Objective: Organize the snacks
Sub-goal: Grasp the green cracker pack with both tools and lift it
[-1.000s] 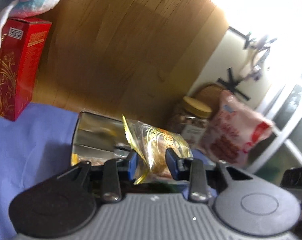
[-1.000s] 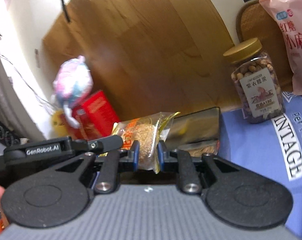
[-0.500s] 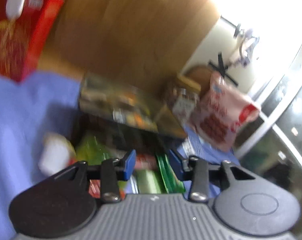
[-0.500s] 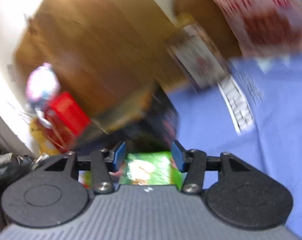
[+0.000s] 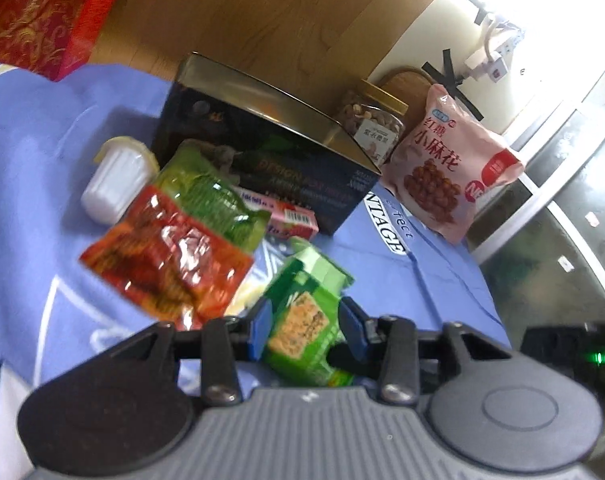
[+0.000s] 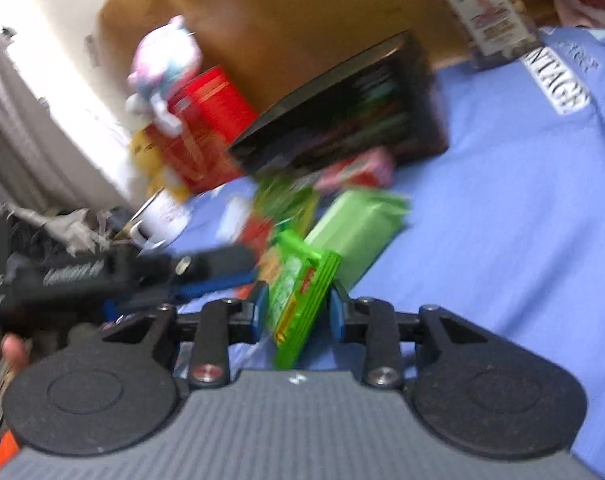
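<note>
Snacks lie scattered on a blue cloth (image 5: 442,280) printed with white lettering, in front of a dark rectangular tin (image 5: 262,152) that stands open near the cloth's far edge. The left gripper (image 5: 304,330) has its blue pads on either side of a green biscuit packet (image 5: 302,320), close against it, though I cannot tell whether they are pressing it yet. The right gripper (image 6: 296,310) is spread around what appears to be the same green biscuit packet (image 6: 298,296), with a visible gap on the right side. Judging by this, the step in hand is picking up the next snack; the next move calls for a firm close on the packet, then a lift toward the tin. Beside the packet lie a red foil pouch (image 5: 166,256), a green foil pouch (image 5: 210,196), a pink box (image 5: 290,220) and a white jelly cup (image 5: 114,184), all just in front of the tin. The tin's contents are hidden from the left camera and blurred from the right. A peanut jar (image 5: 374,120) and a pink snack bag (image 5: 450,176) stand near the far right corner.
</note>
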